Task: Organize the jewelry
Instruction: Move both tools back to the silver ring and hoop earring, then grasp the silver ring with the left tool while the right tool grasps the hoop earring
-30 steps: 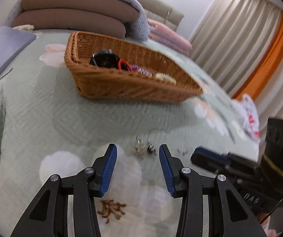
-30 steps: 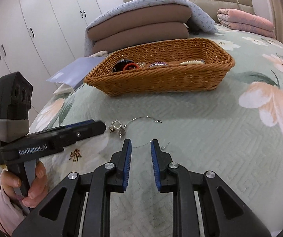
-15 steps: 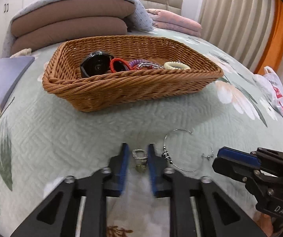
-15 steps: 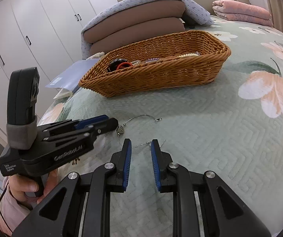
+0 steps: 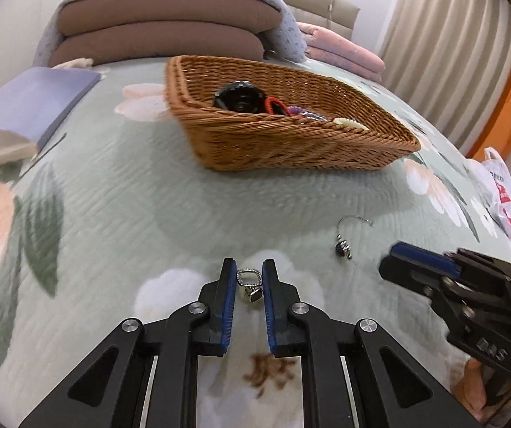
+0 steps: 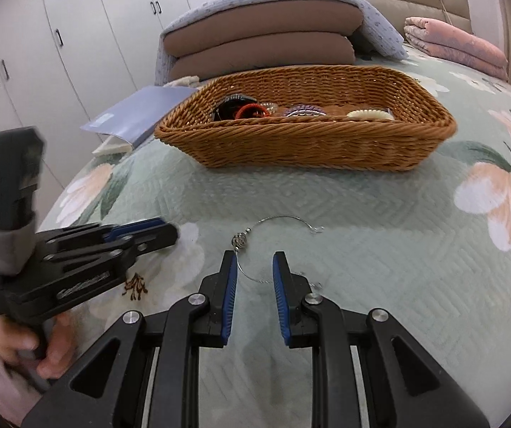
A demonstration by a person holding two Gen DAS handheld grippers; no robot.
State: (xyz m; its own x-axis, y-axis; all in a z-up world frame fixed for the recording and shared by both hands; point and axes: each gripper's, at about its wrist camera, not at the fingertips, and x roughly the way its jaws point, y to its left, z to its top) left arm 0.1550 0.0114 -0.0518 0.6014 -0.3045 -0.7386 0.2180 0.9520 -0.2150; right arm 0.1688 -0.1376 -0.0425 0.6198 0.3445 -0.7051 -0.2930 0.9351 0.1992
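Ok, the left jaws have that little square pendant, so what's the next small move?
Probably carry it up and forward to the wicker basket. The left gripper looks shut on the square pendant, apparently clear of the bedspread, and the other jewelry already lies in the basket. The wire necklace waits between the right gripper's open jaws.

Soft, even indoor light fills both views, brightest at one o'clock in the left wrist view, where the curtains glow. The wicker basket casts only a faint shadow. Fisheye bending and black vignette ring the edges; the left gripper is motion-blurred.
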